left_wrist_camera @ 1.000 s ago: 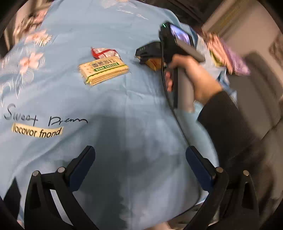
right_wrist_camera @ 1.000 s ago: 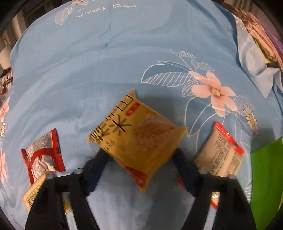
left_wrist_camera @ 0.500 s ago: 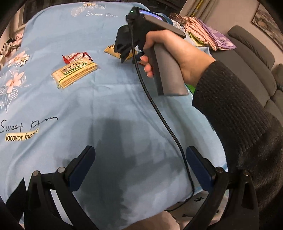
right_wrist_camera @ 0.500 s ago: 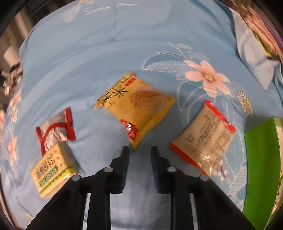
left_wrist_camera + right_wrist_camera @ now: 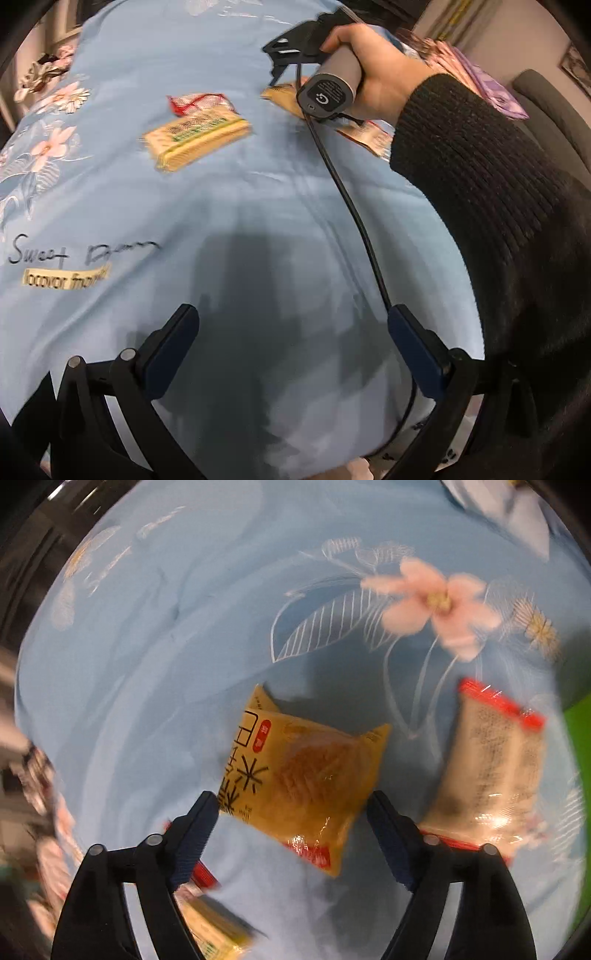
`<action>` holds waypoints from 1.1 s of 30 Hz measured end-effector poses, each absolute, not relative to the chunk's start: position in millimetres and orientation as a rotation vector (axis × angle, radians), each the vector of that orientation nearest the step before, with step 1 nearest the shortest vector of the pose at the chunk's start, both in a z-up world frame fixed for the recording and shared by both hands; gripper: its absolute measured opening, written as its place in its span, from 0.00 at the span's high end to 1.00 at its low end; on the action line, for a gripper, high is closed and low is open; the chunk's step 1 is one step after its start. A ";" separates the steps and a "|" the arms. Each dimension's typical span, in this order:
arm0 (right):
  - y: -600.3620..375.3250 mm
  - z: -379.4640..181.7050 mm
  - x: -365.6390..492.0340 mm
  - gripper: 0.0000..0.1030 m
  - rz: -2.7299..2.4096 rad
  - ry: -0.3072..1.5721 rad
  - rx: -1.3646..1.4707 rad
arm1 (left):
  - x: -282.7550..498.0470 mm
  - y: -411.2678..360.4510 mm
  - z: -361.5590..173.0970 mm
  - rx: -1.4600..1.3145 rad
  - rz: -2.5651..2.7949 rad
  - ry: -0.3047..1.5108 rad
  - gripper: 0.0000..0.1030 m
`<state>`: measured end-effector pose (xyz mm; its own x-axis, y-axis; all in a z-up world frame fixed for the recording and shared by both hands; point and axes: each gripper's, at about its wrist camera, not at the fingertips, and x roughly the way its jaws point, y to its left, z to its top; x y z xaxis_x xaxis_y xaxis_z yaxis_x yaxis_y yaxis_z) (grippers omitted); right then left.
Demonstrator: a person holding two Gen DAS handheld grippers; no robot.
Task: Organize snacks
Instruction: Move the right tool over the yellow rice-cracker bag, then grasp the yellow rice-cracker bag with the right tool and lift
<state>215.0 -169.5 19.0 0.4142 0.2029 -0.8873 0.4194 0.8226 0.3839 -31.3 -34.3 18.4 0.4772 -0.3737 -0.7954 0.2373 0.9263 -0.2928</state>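
Observation:
A yellow snack packet [image 5: 306,775] lies on the blue flowered cloth [image 5: 166,664], its lower half between the fingers of my right gripper [image 5: 293,819]. The jaws are opening and stand wide on either side of it, not pressing. A beige packet with red ends [image 5: 491,768] lies just to its right. In the left wrist view a hand [image 5: 369,66] holds the right gripper [image 5: 280,55] tilted down over the yellow packet [image 5: 282,98]. A green-labelled cracker pack [image 5: 197,138] and a red-and-white packet [image 5: 199,103] lie to the left. My left gripper [image 5: 291,347] hangs open over bare cloth.
A green object [image 5: 580,738] shows at the right edge of the right wrist view. A black cable [image 5: 351,206] runs from the right gripper's handle across the cloth. Folded pink and purple fabric [image 5: 480,74] and a grey sofa [image 5: 546,99] lie beyond the dark sleeve [image 5: 480,184].
The right gripper, nearly shut and short of the yellow packet half a second ago, has opened wide, rolled, and come down around the packet. The left gripper stays open.

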 end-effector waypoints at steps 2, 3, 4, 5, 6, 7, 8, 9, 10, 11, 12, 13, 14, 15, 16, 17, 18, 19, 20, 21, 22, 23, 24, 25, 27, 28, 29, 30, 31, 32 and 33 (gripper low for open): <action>-166.3 18.9 223.5 0.09 -0.164 1.147 0.600 | -27.9 -27.0 17.6 -0.168 -0.362 1.010 0.01; -163.5 19.6 225.8 0.09 -0.175 1.144 0.576 | -26.8 -24.6 17.2 -0.177 -0.360 1.013 0.01; -159.3 20.0 228.3 0.09 -0.184 1.141 0.541 | -25.7 -21.8 15.7 -0.187 -0.359 1.021 0.01; -152.9 19.5 230.5 0.09 -0.192 1.140 0.482 | -25.1 -20.6 14.0 -0.191 -0.361 1.031 0.01; -147.1 18.7 231.8 0.09 -0.197 1.138 0.429 | -24.8 -20.5 12.1 -0.188 -0.363 1.043 0.01; -138.8 17.2 233.7 0.10 -0.205 1.135 0.355 | -24.6 -20.6 10.7 -0.183 -0.360 1.051 0.01; -128.4 16.2 232.5 0.15 -0.226 1.128 0.262 | -24.5 -20.6 8.9 -0.176 -0.355 1.056 0.01; -121.3 15.6 230.5 0.17 -0.236 1.119 0.208 | -26.9 -21.7 9.9 -0.167 -0.354 1.055 0.01; -116.2 16.5 227.5 0.20 -0.234 1.097 0.179 | -27.8 -22.2 10.6 -0.154 -0.352 1.051 0.01; -113.7 18.3 223.9 0.27 -0.215 1.082 0.177 | -30.1 -23.5 12.3 -0.133 -0.347 1.044 0.01; -113.5 20.3 219.9 0.32 -0.197 1.077 0.180 | -31.4 -24.6 13.7 -0.120 -0.349 1.038 0.01; -114.9 22.1 216.1 0.33 -0.184 1.076 0.187 | -32.1 -25.6 15.4 -0.112 -0.354 1.033 0.01; -116.8 23.4 212.5 0.34 -0.169 1.075 0.197 | -33.0 -26.3 16.6 -0.105 -0.360 1.029 0.01; -119.5 24.6 204.2 0.35 -0.148 1.070 0.208 | -33.4 -27.0 17.9 -0.099 -0.370 1.024 0.01; -123.5 26.2 194.7 0.35 -0.129 1.064 0.220 | -34.4 -27.8 18.4 -0.096 -0.373 1.021 0.01; -126.3 27.1 184.9 0.35 -0.111 1.059 0.237 | -34.9 -28.6 19.5 -0.094 -0.372 1.019 0.01; -127.7 28.3 176.1 0.35 -0.096 1.057 0.246 | -34.8 -28.9 20.2 -0.095 -0.366 1.017 0.01; -130.1 29.5 165.9 0.35 -0.068 1.059 0.260 | -34.8 -28.3 21.7 -0.102 -0.361 1.015 0.01; -131.0 32.4 158.4 0.35 -0.040 1.058 0.273 | -33.7 -27.0 22.4 -0.110 -0.362 1.016 0.01; -131.5 35.4 140.1 0.35 -0.005 1.059 0.282 | -32.5 -25.7 24.0 -0.126 -0.370 1.016 0.01; -131.6 37.3 128.6 0.35 0.015 1.060 0.286 | -32.6 -23.5 26.0 -0.141 -0.376 1.015 0.01; -134.2 39.8 112.0 0.35 0.046 1.055 0.300 | -32.2 -21.7 27.1 -0.151 -0.377 1.013 0.01; -134.7 42.0 92.6 0.35 0.076 1.049 0.311 | -33.2 -19.1 29.8 -0.166 -0.373 1.008 0.01; -133.7 44.8 73.3 0.35 0.099 1.038 0.303 | -35.9 -18.5 31.4 -0.172 -0.367 1.003 0.01; -129.8 47.7 38.4 0.35 0.118 1.016 0.234 | -40.2 -17.3 32.1 -0.170 -0.355 0.989 0.01; -128.8 46.7 19.1 0.35 0.131 0.997 0.210 | -42.0 -18.5 31.4 -0.157 -0.347 0.986 0.01; -132.2 41.4 9.9 0.35 0.160 0.984 0.208 | -44.1 -21.5 29.5 -0.131 -0.336 0.986 0.01; -130.2 37.4 -6.0 0.35 0.191 0.998 0.211 | -45.8 -24.7 27.6 -0.109 -0.327 0.986 0.01; -130.9 30.7 -7.1 0.35 0.207 1.044 0.209 | -47.3 -27.5 25.7 -0.093 -0.322 0.988 0.00; -133.7 27.2 -17.1 0.34 0.207 1.069 0.239 | -48.2 -31.9 22.9 -0.077 -0.323 0.992 0.00; -140.2 24.9 -21.8 0.32 0.205 1.055 0.290 | -50.7 -36.5 19.8 -0.066 -0.336 0.999 0.00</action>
<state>-21.8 -140.2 24.9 0.4795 0.3029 -0.8236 -0.0276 0.9433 0.3308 -50.7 -36.5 19.8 0.4945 -0.3070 -0.8132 0.2467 0.9466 -0.2073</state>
